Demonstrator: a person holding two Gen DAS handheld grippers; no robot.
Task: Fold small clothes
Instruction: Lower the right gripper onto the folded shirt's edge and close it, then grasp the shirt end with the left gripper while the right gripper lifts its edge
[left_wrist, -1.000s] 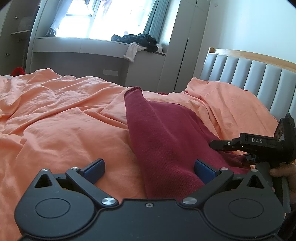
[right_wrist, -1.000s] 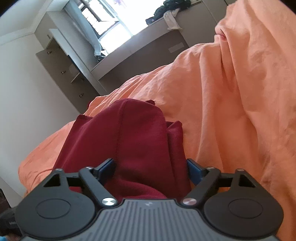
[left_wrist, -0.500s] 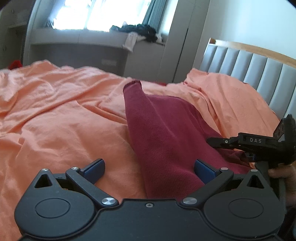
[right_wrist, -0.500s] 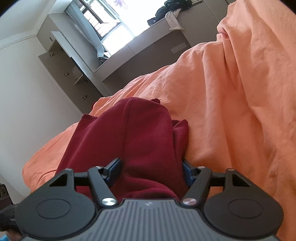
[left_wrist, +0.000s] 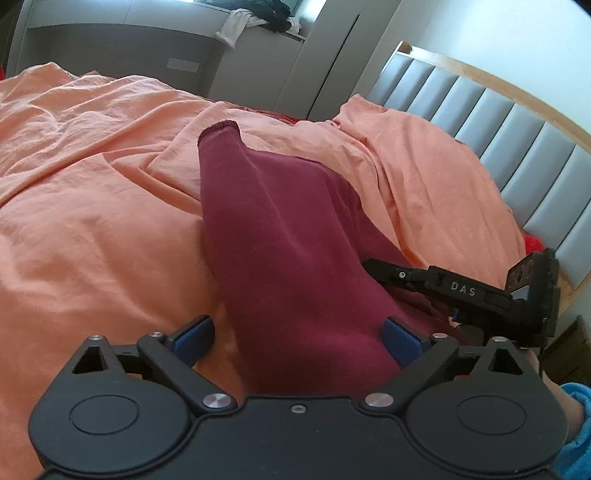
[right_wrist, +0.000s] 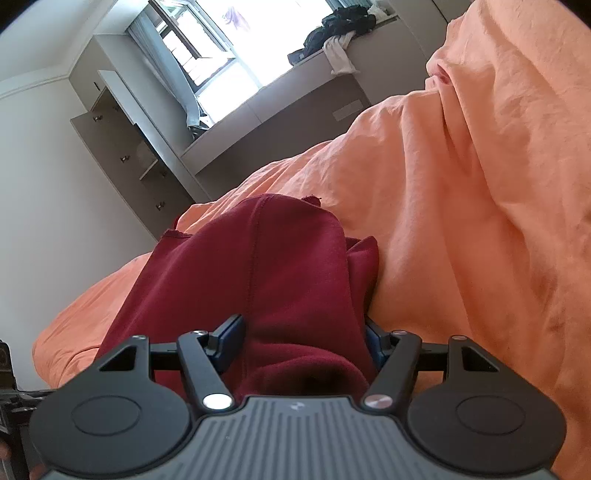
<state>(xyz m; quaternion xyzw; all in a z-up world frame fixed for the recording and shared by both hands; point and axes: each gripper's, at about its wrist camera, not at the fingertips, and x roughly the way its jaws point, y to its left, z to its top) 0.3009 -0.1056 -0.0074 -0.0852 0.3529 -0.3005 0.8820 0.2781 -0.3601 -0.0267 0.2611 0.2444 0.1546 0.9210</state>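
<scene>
A dark red garment lies on the orange bedsheet, its far end raised in a fold. My left gripper is open, with the cloth lying between its blue pads. My right gripper has its jaws partly closed around a bunch of the same red garment; the pads press the cloth's sides. The right gripper also shows in the left wrist view at the garment's right edge.
A grey padded headboard with a wood rim stands at the right. A grey window ledge with dark and white clothes on it runs behind the bed. A cabinet stands by the window.
My right gripper's jaws have closed in on the red cloth. My left gripper has tilted down and moved closer over the garment, still open.
</scene>
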